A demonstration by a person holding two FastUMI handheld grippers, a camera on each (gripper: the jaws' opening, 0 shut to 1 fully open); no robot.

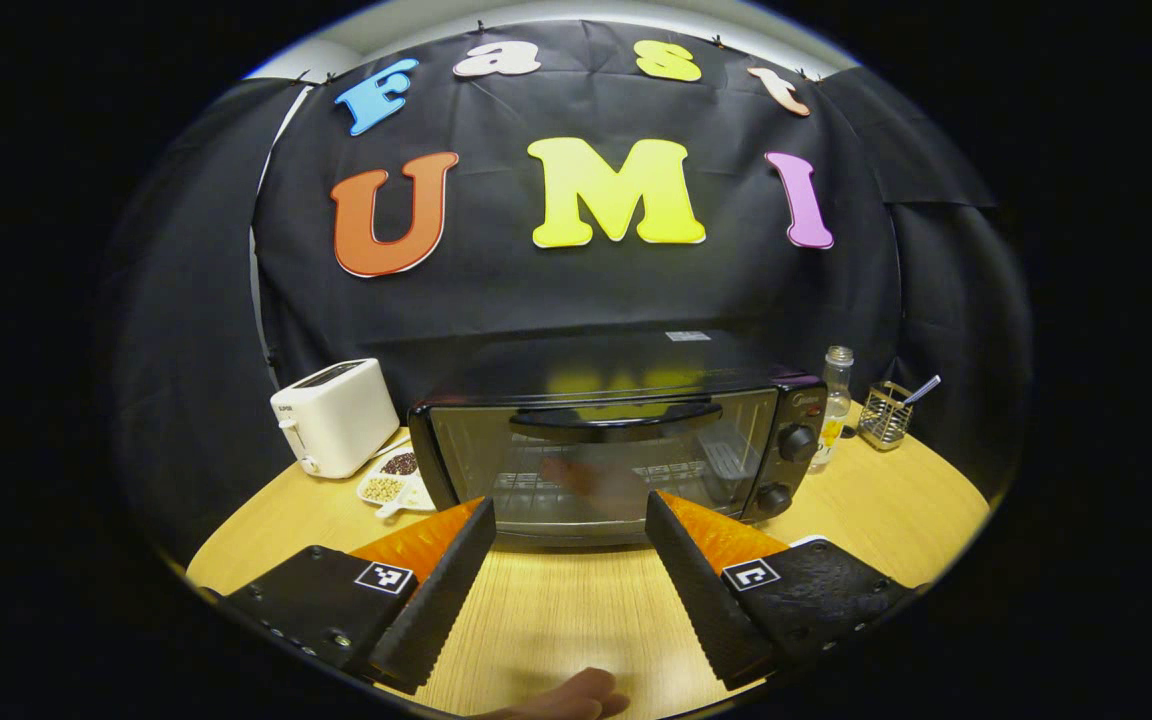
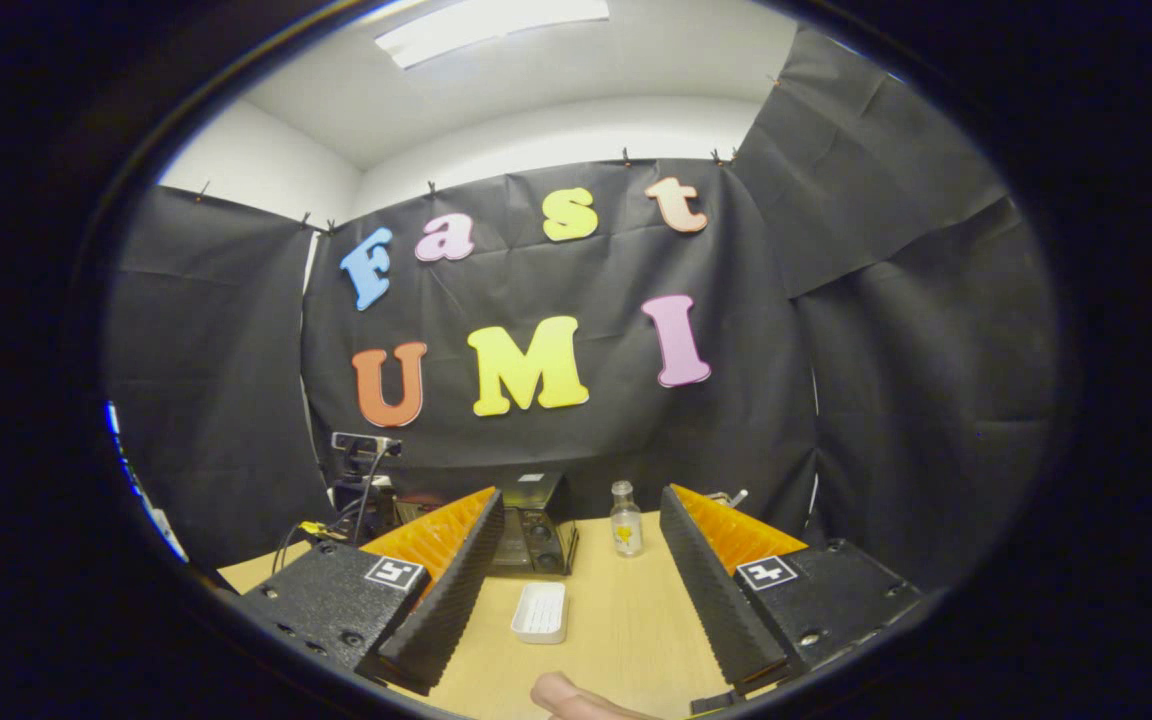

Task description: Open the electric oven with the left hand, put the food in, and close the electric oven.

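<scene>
Two grippers stand wide open, holding nothing. In the left gripper view, our left gripper (image 1: pixel 568 580) hangs at the bottom of the frame over the pale wooden table (image 1: pixel 556 610), facing the electric oven (image 1: pixel 621 460) at centre, its door shut. A white toaster (image 1: pixel 334 416) sits at left, a glass bottle (image 1: pixel 834 405) and wire holder (image 1: pixel 884 414) at right. In the right gripper view, our right gripper (image 2: pixel 581 590) frames a white tray (image 2: pixel 540 612) on the wood; black cloth walls the booth under a white ceiling.
</scene>
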